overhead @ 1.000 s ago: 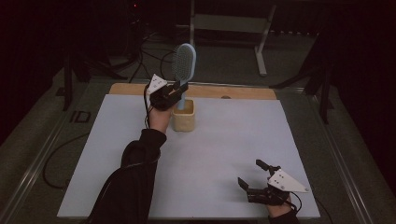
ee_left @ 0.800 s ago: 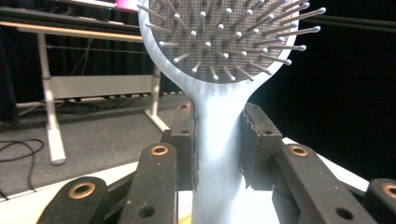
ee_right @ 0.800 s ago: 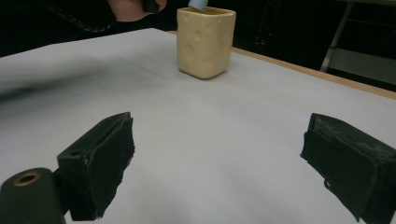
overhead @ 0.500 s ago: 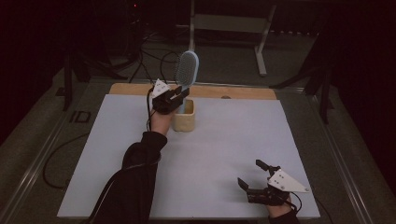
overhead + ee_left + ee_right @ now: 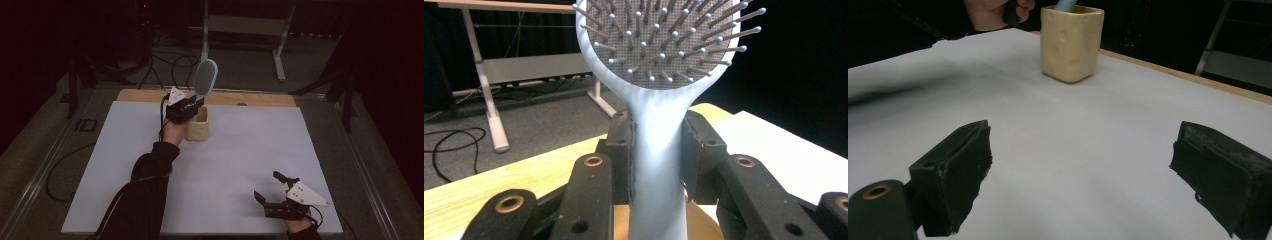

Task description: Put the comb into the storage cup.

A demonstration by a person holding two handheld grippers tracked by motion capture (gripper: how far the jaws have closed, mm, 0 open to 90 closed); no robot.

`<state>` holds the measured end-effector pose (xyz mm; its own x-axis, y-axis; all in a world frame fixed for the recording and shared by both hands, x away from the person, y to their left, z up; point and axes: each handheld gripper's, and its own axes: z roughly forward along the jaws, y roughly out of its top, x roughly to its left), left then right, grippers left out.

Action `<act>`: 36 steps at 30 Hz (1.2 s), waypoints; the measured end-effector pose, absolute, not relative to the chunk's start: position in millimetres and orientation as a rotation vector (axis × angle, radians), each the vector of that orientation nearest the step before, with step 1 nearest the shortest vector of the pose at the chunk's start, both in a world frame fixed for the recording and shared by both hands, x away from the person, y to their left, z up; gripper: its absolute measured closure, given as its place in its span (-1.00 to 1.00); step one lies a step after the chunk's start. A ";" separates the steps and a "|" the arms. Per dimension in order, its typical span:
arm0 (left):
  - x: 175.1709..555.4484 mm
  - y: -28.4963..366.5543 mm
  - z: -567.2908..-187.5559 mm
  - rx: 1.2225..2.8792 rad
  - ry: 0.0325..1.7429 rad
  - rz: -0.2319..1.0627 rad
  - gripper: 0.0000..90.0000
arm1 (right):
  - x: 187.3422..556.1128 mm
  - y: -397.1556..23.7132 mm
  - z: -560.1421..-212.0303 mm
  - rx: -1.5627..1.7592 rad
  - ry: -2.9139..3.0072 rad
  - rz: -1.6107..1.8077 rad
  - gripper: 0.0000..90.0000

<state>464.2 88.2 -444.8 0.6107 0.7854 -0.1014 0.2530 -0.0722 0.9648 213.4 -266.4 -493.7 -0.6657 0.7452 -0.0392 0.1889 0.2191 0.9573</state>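
A light-blue hairbrush (image 5: 205, 77) stands upright at the far middle of the white table, bristle face showing. My left gripper (image 5: 192, 103) is shut on its handle; in the left gripper view both pads (image 5: 621, 150) press the handle of the hairbrush (image 5: 659, 150). Directly below sits a cream square cup (image 5: 197, 127), and the handle's lower end (image 5: 1065, 4) shows at the mouth of the cup (image 5: 1072, 42). My right gripper (image 5: 266, 185) rests near the table's front right, open, with nothing between its fingers (image 5: 955, 170).
A wooden strip (image 5: 260, 99) borders the far edge of the white table sheet (image 5: 250, 145). Beyond it are a dark floor with cables (image 5: 165, 62) and a white table frame (image 5: 277, 55). The person's left sleeve (image 5: 145, 195) lies across the table's left half.
The hairbrush has turned about its handle from edge-on to bristle face showing, and has sunk slightly toward the cup. The right gripper has not moved.
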 end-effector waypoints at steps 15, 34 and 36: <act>454.0 99.9 -433.5 1.602 0.819 0.468 -0.66 | 212.8 -266.4 -492.6 0.852 1.993 1.456 -0.81; 451.8 105.7 -417.1 1.737 0.802 0.341 -1.00 | 214.0 -267.6 -493.5 0.863 1.996 1.457 -0.81; 450.6 105.3 -415.1 1.760 0.814 0.353 -1.00 | 214.1 -267.3 -493.6 0.861 1.997 1.457 -0.81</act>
